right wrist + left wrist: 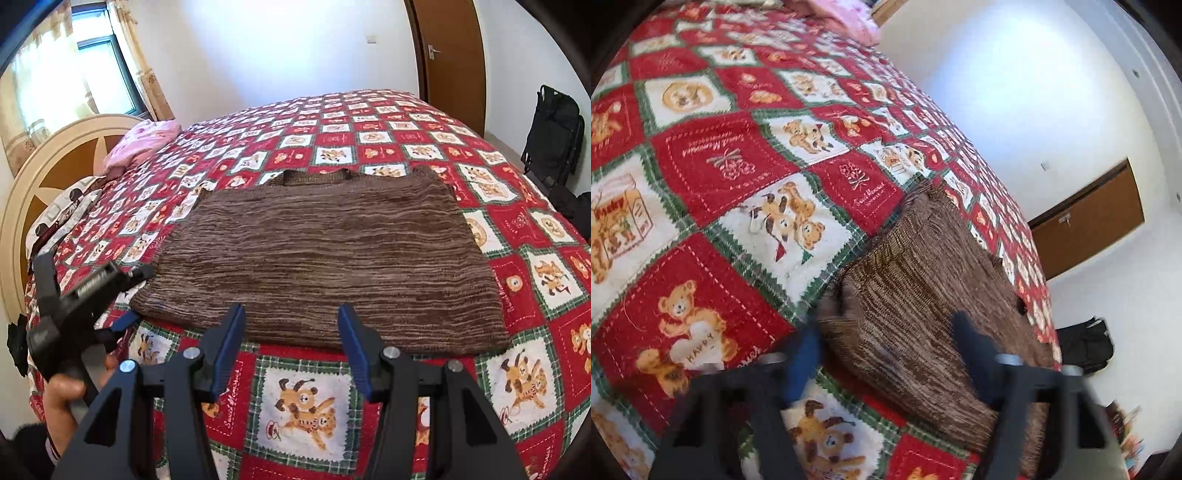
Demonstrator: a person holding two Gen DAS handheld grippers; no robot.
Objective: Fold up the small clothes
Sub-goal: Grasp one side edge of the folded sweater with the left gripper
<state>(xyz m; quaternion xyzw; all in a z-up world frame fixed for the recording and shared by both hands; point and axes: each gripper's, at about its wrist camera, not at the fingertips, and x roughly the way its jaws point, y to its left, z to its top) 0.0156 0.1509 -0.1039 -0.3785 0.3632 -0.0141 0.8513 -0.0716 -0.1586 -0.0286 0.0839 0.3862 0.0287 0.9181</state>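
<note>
A brown sweater (325, 258) lies flat on the bed (369, 140) for folding; the left hand-held gripper (886, 350) straddles its corner, grip unclear, while the right hand-held gripper (291, 350) waits open.

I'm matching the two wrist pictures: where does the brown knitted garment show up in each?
Left wrist: brown knitted garment at lower centre-right, running between the left claw's fingers.
Right wrist: it lies flat mid-frame, just beyond the right claw.
Shared landmark: the red teddy-bear quilt.
</note>
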